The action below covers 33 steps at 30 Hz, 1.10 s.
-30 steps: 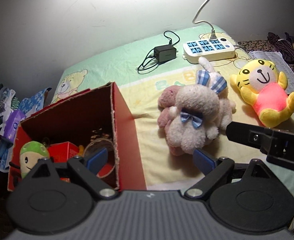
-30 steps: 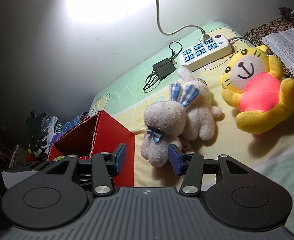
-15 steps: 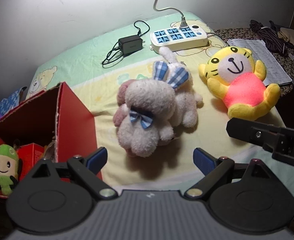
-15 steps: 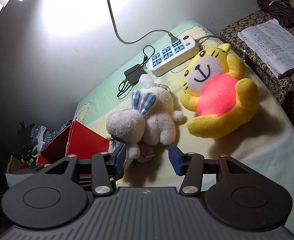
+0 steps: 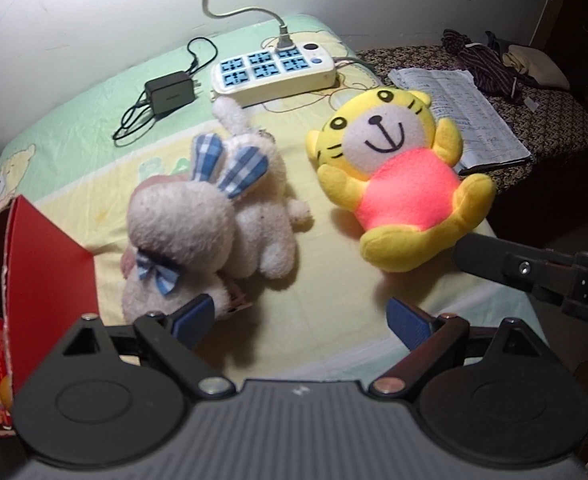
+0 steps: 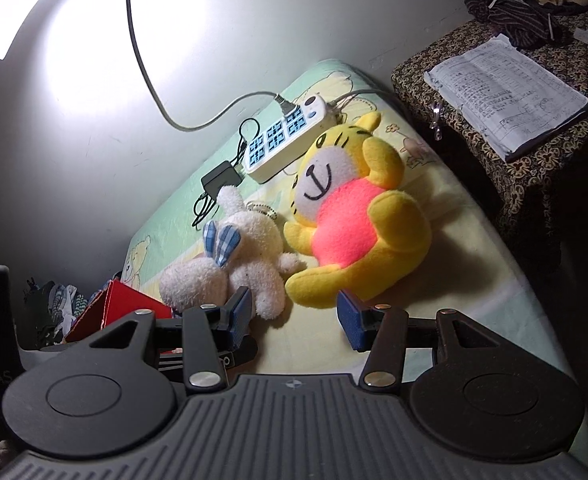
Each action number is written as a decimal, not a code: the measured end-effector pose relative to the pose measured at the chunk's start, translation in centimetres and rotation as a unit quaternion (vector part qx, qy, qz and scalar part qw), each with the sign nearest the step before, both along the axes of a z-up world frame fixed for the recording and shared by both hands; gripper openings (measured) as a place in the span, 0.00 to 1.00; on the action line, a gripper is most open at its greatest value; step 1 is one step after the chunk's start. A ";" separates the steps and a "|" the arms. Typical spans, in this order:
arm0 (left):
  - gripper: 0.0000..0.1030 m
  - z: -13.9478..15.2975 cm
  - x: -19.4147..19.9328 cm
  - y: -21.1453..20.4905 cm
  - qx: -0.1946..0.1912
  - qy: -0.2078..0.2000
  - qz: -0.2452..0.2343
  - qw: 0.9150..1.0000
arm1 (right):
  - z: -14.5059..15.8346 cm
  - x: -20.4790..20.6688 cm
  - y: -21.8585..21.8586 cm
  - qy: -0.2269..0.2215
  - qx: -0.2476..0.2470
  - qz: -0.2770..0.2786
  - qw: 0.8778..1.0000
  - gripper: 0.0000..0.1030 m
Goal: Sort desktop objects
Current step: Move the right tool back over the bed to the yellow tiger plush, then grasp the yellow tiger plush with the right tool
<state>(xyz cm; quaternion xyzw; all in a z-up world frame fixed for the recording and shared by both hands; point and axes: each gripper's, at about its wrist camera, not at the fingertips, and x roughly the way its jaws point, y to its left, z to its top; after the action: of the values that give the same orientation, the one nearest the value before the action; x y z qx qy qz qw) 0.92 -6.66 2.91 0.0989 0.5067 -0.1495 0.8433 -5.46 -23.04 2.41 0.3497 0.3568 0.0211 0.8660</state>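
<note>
A white plush rabbit (image 5: 210, 224) with blue checked ears lies on the pale sheet, and a yellow tiger plush (image 5: 398, 176) in a pink shirt lies to its right. My left gripper (image 5: 300, 318) is open just short of them, its left pad close to the rabbit's foot, nothing between the pads. In the right wrist view the rabbit (image 6: 238, 268) and the tiger (image 6: 354, 216) lie ahead of my right gripper (image 6: 294, 316), which is open and empty near the tiger's lower paw. A red cardboard box (image 5: 38, 276) stands at the left.
A white power strip (image 5: 274, 72) with a cable and a black charger (image 5: 170, 92) lie by the wall. An open notebook (image 6: 506, 92) and bundled cloth (image 6: 514, 12) rest on a patterned side table to the right. My right gripper's arm (image 5: 542, 276) crosses the left wrist view.
Both views have swung right: the red box slid toward the left edge and the tiger moved toward the middle. The right gripper's jaws stand wider apart than before.
</note>
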 end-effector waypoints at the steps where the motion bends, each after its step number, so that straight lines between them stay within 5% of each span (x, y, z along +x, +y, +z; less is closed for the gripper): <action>1: 0.91 0.0 0.4 -0.3 -0.011 0.001 -0.005 1.000 | 0.2 -0.1 -0.6 -0.006 -0.001 -0.006 1.000 0.50; 13: 0.91 -2.5 5.5 -3.7 -0.097 0.028 -0.017 0.995 | -2.2 4.3 -8.0 -0.013 -0.011 -0.072 0.997 0.59; 19: 0.91 -5.0 7.9 -4.1 -0.145 0.091 -0.006 0.985 | -4.3 7.2 -8.4 0.001 0.011 -0.031 0.999 0.62; 22: 0.91 -6.0 8.6 -4.7 -0.131 0.095 -0.007 0.987 | -5.4 8.4 -8.3 0.010 0.016 -0.015 1.000 0.62; 33: 0.99 -8.4 11.0 -4.6 -0.180 0.126 -0.019 0.975 | -8.8 11.8 -7.9 0.034 0.076 0.033 0.996 0.72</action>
<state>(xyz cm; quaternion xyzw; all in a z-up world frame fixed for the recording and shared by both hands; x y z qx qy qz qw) 11.87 -11.29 -5.52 -0.0642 0.5721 -0.2654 0.7734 6.39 -30.98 -6.43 0.4035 0.3943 0.0648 0.8231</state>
